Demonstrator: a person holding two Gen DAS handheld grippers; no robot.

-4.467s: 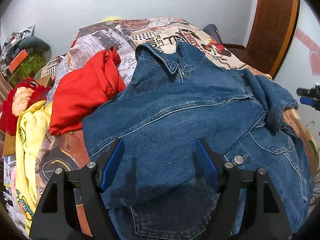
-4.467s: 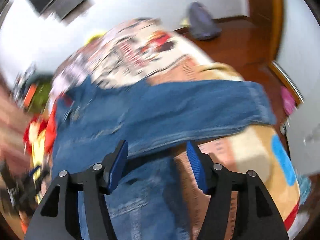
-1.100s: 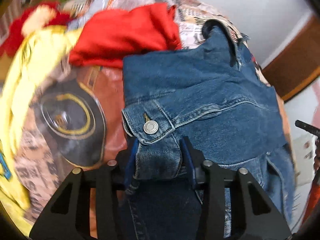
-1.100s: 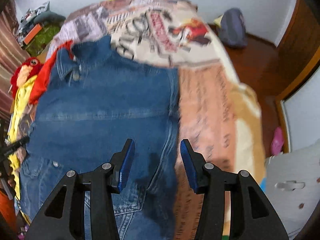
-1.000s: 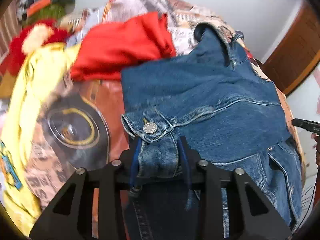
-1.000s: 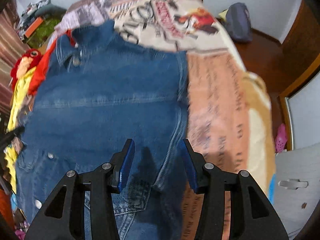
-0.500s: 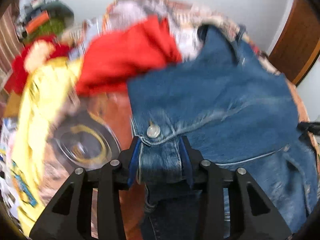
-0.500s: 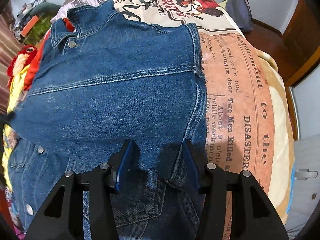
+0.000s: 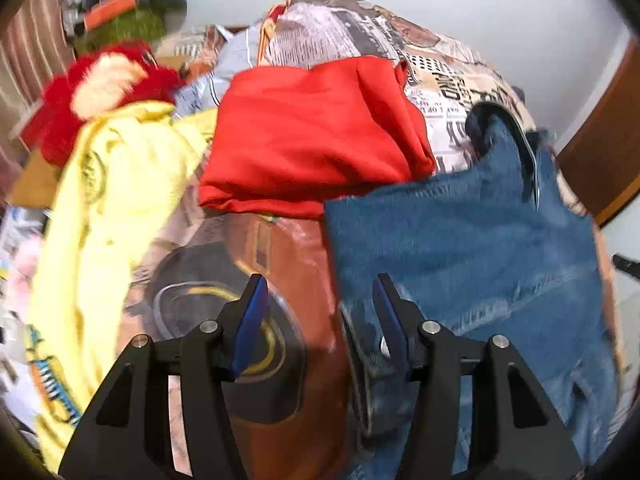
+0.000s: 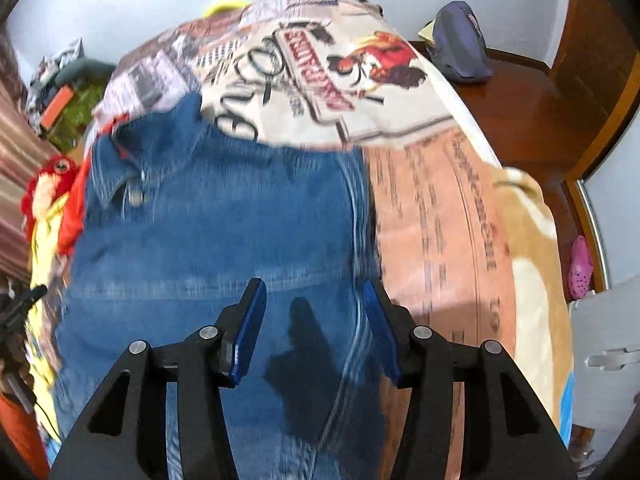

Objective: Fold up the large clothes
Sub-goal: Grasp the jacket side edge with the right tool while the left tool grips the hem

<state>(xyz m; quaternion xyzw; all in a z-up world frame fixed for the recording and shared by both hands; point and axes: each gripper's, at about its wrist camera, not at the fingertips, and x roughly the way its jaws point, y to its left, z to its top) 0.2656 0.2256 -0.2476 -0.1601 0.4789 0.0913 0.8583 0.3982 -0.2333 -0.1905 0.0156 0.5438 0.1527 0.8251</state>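
A denim jacket (image 10: 224, 232) lies spread on a bed covered by a newspaper-print blanket (image 10: 432, 216), its collar (image 10: 116, 168) toward the far wall and one folded edge running down the middle of the blanket. The left gripper (image 9: 318, 320) hangs over the blanket at the jacket's left edge; its jaws have just been opening and stand apart with nothing between them, the blue pad (image 9: 390, 328) on the right close beside the denim, whose cuff and metal button lie partly hidden behind that finger. The right gripper (image 10: 314, 332) hovers above the jacket's right side, jaws partly apart, clasping nothing, its shadow falling on the cloth below. Beside the jacket sit a red garment (image 9: 316, 136), a yellow garment (image 9: 116, 208) and a red plush toy (image 9: 96, 88). The blanket carries large printed headlines and a red banner, but motion blur leaves the lettering unreadable. A dark bag (image 10: 458, 44) rests on the wooden floor.
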